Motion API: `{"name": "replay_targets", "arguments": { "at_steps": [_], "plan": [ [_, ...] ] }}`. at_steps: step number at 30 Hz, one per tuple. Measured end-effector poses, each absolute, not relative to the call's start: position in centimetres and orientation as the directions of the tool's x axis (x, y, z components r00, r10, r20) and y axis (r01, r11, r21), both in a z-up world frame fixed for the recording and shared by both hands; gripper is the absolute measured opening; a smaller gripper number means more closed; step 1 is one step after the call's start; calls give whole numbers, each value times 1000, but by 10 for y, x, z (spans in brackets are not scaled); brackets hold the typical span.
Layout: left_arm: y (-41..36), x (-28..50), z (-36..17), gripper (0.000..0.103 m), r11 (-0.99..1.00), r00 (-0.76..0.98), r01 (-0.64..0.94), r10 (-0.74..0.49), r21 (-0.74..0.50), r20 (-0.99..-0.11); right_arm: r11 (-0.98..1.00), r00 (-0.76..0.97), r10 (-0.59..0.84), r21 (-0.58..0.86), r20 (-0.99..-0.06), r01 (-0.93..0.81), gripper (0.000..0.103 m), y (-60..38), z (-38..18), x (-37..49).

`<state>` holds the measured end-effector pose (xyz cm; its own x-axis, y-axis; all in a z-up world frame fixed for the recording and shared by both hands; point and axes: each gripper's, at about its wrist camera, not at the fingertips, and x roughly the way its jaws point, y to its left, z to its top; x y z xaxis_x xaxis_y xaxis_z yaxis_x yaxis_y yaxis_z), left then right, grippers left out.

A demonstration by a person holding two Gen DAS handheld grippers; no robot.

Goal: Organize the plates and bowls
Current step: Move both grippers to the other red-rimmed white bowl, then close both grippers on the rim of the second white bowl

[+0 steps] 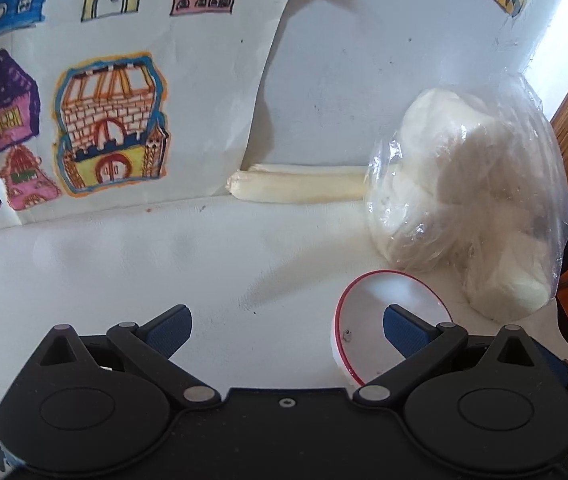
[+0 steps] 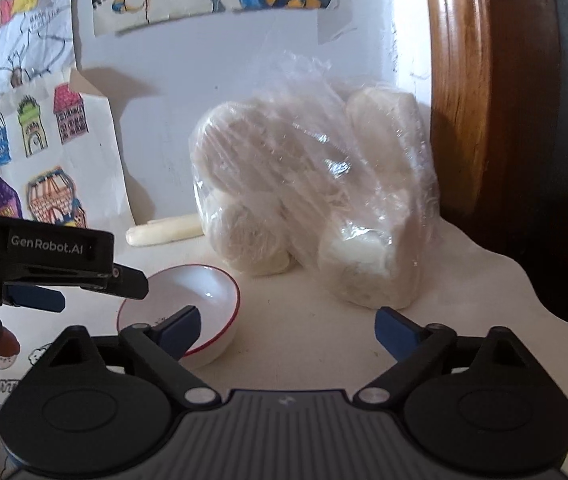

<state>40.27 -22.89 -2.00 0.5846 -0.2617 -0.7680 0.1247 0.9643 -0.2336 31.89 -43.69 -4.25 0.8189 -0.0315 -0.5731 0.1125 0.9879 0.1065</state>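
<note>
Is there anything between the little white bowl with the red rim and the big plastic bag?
No. In the right wrist view, only bare white tabletop lies between the small red-rimmed white bowl and the clear plastic bag of white buns.

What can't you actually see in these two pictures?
- Bowl: in the left view its near side sits behind the left gripper; in the right view a finger covers part.
- Bag: crinkled plastic blurs the pale lumps inside.
- Pale stick: one end hidden behind the bag, both views.
- Other plates or bowls: none in frame.
</note>
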Motion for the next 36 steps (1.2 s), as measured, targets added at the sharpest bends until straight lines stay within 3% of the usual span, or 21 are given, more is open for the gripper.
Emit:
{"name": "replay_targets", "arguments": {
  "at_steps": [5,8,16,24,27,36],
  "plan": [
    [-234,408,-26,92,962,571,135,-273,-239,-774,986,810,-6,133,-586,104,90,-434,-49,328],
    [-237,409,-29,81,957,557,152,-289,-246,-779,979,805,19,173,-593,104,82,-433,-53,332],
    [-245,412,-37,35,940,526,216,-339,-264,-780,975,816,44,204,-576,92,62,-428,-54,332],
    [-250,406,-43,11,912,518,276,-408,-305,-752,969,823,93,239,-560,53,37,-422,-54,330],
    [-254,402,-43,11,912,526,285,-406,-295,-747,965,816,122,260,-564,35,26,-420,-54,330],
    [-245,387,-35,8,909,523,283,-413,-305,-745,963,810,118,265,-575,48,19,-417,-53,325]
  ]
}}
